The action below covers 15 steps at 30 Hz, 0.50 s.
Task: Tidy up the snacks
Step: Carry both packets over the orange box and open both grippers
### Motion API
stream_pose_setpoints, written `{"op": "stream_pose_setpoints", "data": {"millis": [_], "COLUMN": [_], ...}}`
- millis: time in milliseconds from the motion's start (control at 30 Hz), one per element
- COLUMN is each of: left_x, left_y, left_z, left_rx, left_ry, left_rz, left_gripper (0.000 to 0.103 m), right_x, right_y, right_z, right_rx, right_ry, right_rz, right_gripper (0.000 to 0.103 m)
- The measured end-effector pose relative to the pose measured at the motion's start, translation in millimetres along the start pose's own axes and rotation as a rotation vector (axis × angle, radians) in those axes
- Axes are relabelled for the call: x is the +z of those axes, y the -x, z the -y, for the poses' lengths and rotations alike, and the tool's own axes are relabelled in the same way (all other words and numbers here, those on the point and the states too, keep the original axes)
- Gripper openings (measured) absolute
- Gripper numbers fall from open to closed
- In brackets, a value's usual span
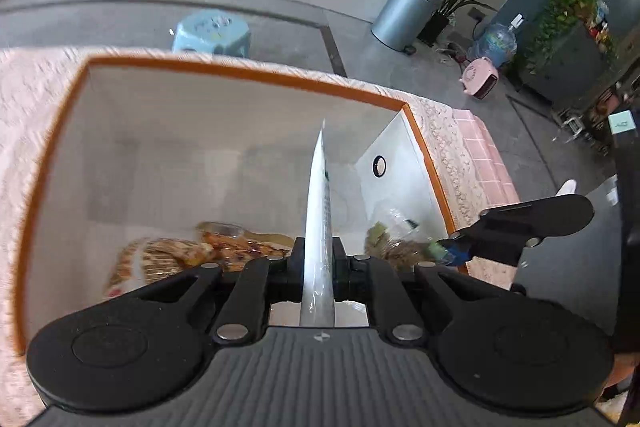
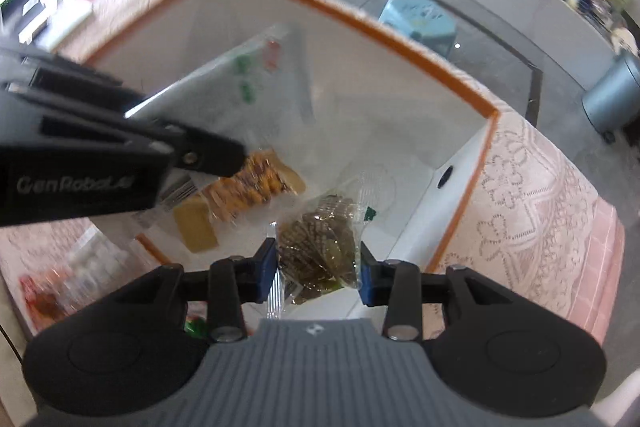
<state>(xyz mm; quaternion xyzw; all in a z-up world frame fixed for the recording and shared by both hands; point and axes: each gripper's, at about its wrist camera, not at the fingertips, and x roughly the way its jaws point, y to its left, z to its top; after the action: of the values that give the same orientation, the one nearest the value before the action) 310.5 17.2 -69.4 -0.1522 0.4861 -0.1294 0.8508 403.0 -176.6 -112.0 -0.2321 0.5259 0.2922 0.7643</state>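
An open white box with an orange rim [image 1: 248,75] sits on a pink lace tablecloth; it also shows in the right wrist view [image 2: 400,31]. My left gripper [image 1: 318,259] is shut on a flat white snack packet [image 1: 318,211], seen edge-on above the box; the same packet [image 2: 240,67] shows as clear-white with green and red print. My right gripper [image 2: 318,267] is open just above a clear bag of dark green-brown snacks [image 2: 320,239] lying inside the box. A bag of orange biscuits [image 2: 256,183] lies beside it, also in the left wrist view [image 1: 224,251].
More snack packets [image 2: 72,279] lie on the tablecloth [image 2: 540,207] left of the box. A blue stool [image 1: 212,31], a grey bin [image 1: 404,11] and a pink heater [image 1: 480,79] stand on the floor beyond the table.
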Motion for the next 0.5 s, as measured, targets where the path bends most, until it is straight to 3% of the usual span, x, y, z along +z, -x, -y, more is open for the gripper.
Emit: {"op": "stream_pose_setpoints", "data": {"millis": [233, 367, 500], "left_x": [4.0, 7.6, 5.6], "left_y": [-22.7, -30.9, -43.7], "left_z": [-12.0, -7.1, -6.3], "left_rx": [-0.026, -0.018, -0.005], "left_ry": [0.066, 0.068, 0.081], "left_rz": [-0.021, -0.01, -0.066], "left_gripper": [0.01, 0.01, 0.01], "right_x": [10.0, 15.0, 17.9], "right_y": [-21.5, -26.2, -26.6], "right_z": [4.8, 9.1, 12.2], "right_rx": [0.067, 0.042, 0.055], "right_ry": [0.057, 0.07, 0.105], "right_rz": [-0.105, -0.144, -0.177], "right_gripper": [0.038, 0.038, 0.038]}}
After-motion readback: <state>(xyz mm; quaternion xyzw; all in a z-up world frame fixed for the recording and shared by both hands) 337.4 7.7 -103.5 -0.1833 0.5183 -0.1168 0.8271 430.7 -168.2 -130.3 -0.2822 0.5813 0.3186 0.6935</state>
